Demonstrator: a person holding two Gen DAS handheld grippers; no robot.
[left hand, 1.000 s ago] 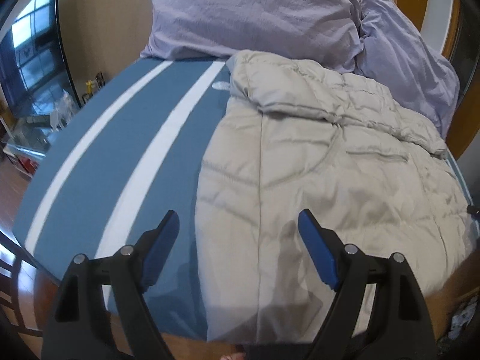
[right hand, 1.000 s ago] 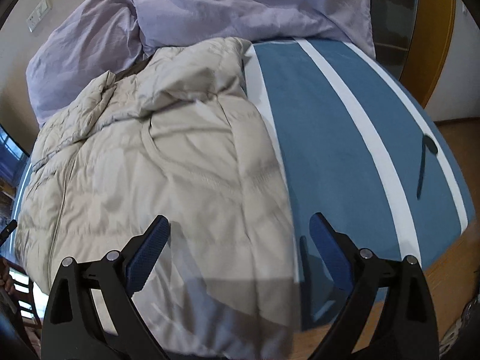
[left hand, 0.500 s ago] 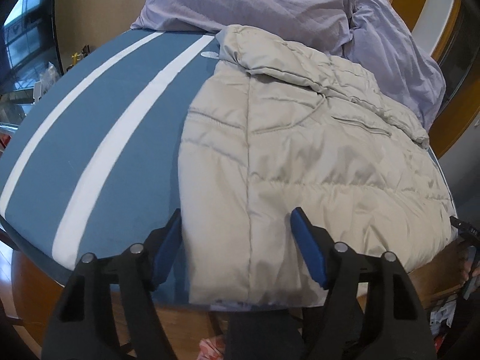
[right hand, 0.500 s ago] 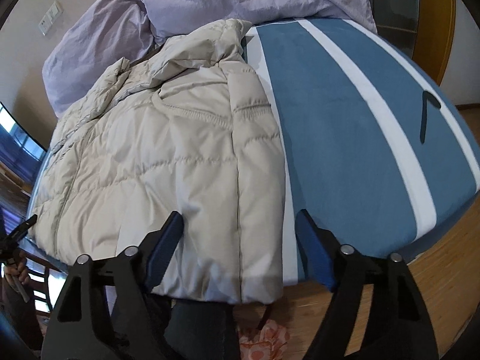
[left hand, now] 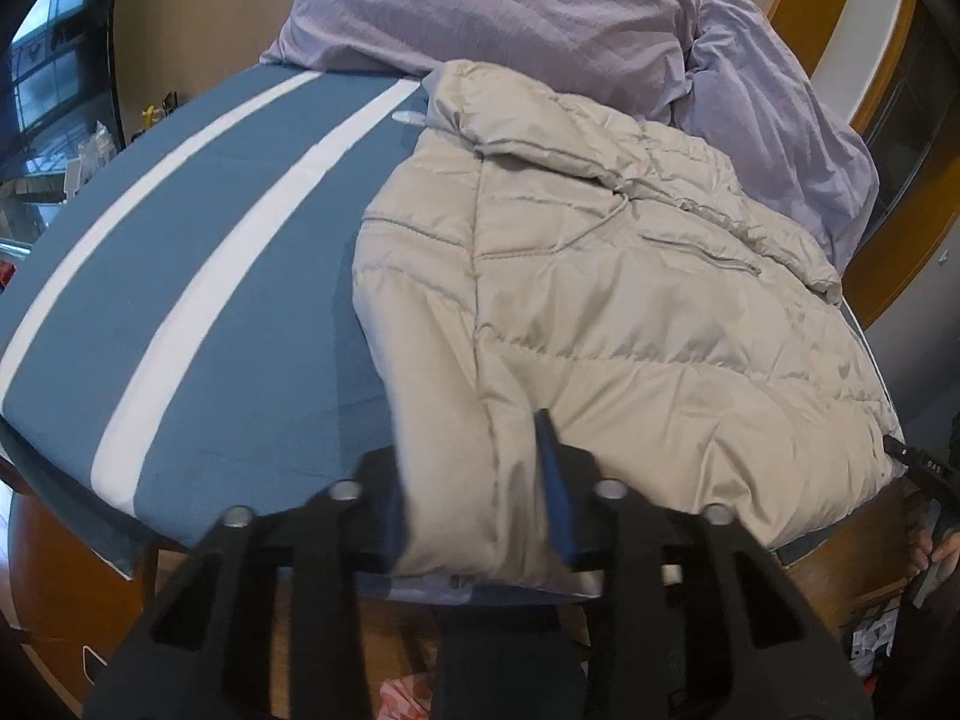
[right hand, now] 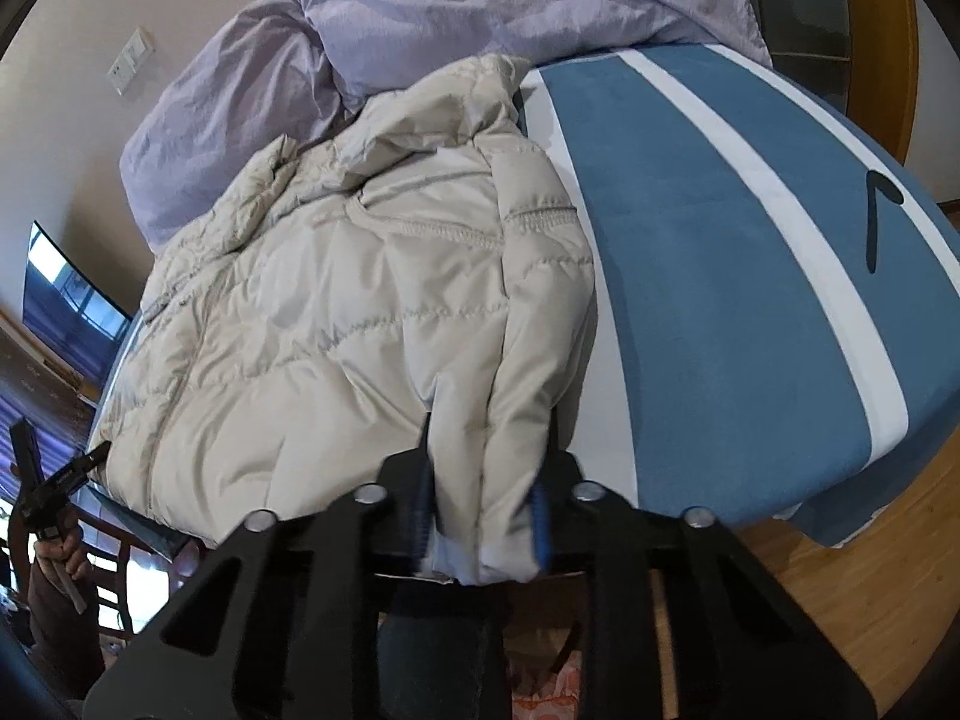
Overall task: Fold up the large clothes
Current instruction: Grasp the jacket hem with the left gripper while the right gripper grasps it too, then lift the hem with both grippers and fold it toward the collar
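the jacket (left hand: 630,324) lies flat on the bed (left hand: 198,276), a beige puffer with its collar toward the far pillows (left hand: 498,0) and its hem at the near edge, on the right half in the left wrist view and the left half in the right wrist view. the left claw (left hand: 474,480) has just been closing and its blue pads now pinch a bunched fold of the hem at the jacket's near left corner. the right claw (right hand: 483,504) has likewise just been closing, and it grips the near right corner, with fabric squeezed up between its pads. so the step in hand looks like the first grasp: both hem corners taken, the fold itself not yet begun. the next move probably calls for lifting both corners together, keeping the hem level and taut, and carrying it toward the collar so the lower half lands squarely on the upper. puffy, slick fabric may slip, so the pinch should hold through the lift, and the hands ought to travel evenly or the fold will skew.
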